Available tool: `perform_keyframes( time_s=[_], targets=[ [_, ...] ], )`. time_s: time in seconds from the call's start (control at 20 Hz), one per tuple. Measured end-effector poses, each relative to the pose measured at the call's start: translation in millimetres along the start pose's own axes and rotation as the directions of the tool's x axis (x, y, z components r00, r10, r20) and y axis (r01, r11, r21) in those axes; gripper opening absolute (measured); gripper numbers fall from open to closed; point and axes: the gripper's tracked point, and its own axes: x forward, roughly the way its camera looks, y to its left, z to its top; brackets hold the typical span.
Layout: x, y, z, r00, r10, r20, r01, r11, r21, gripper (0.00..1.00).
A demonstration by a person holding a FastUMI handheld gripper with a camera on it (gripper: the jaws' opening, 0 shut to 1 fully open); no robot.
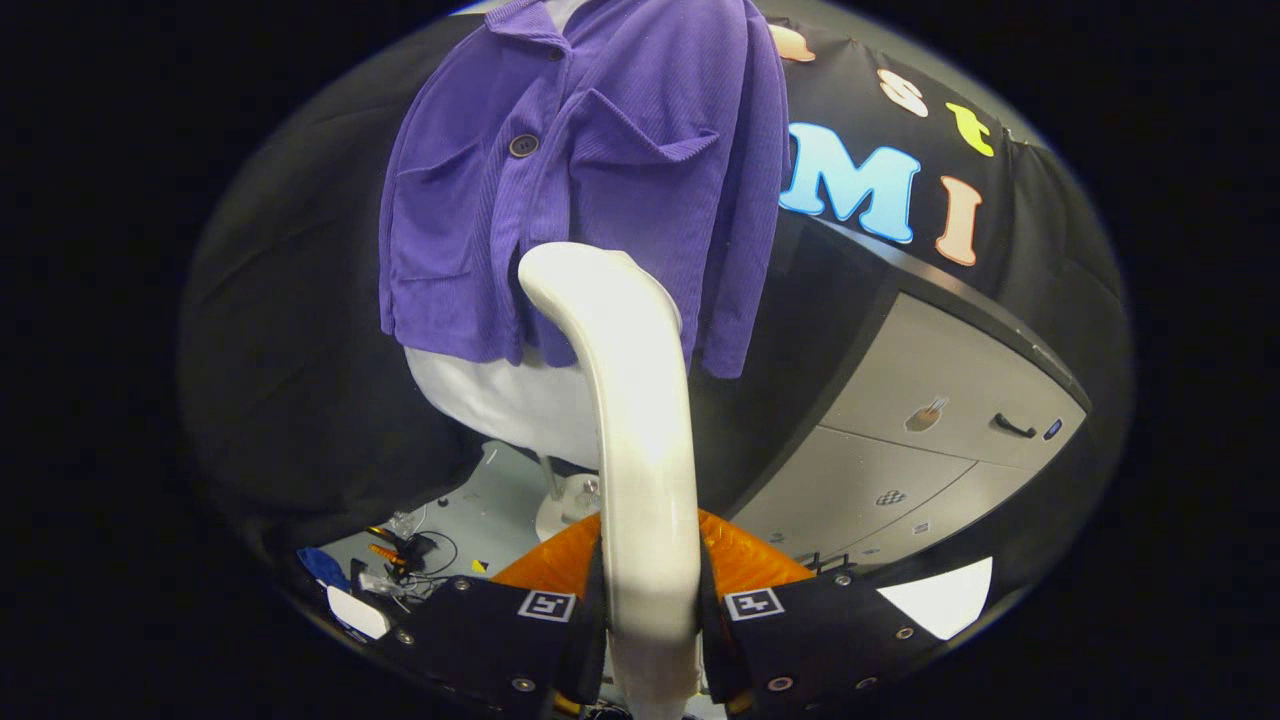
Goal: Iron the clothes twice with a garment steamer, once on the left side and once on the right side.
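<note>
No readable text on anything in the booth.
The gripper [650, 610] carries two square black-and-white marker tags [547, 605], patterns only, no words; small stickers on the grey cabinet [940, 400] fronts are too tiny to read.

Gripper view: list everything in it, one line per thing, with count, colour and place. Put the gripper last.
Purple corduroy button-up jacket: one, purple, hung on the mannequin, beyond the steamer's head.
White mannequin torso: one, white, under the jacket, its lower part showing below the hem.
White curved garment steamer: one, white, clamped between the fingers, its head up near the jacket's lower front.
Grey cabinet with dark handle: one, grey with a black top, beside the mannequin.
Round white stand base: one, white, on the floor under the mannequin.
Tangle of cables and small tools: several, mixed colours, on the floor; too small to tell apart.
Gripper: one, both fingers pressed on the steamer's handle.
</note>
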Motion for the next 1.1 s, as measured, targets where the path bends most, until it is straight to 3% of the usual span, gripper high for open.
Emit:
perform_keyframes(
  time_s=[0.2, 0.45, 0.8, 1.1],
  targets=[
    [5.4, 1.3, -56.2, 0.992, 0.079, -0.100, -0.082, 0.996, -0.025, 0.40],
    [-4.4, -15.1, -95.6, 0.979, 0.064, -0.193, -0.066, 0.998, -0.007, 0.40],
    [-54.3, -27.3, -92.6, 0.982, 0.008, -0.188, 0.005, 0.997, 0.073, 0.40],
    [-99.4, 8.3, -31.4, 1.000, 0.022, -0.020, -0.019, 0.986, 0.167, 0.40]
  ],
)
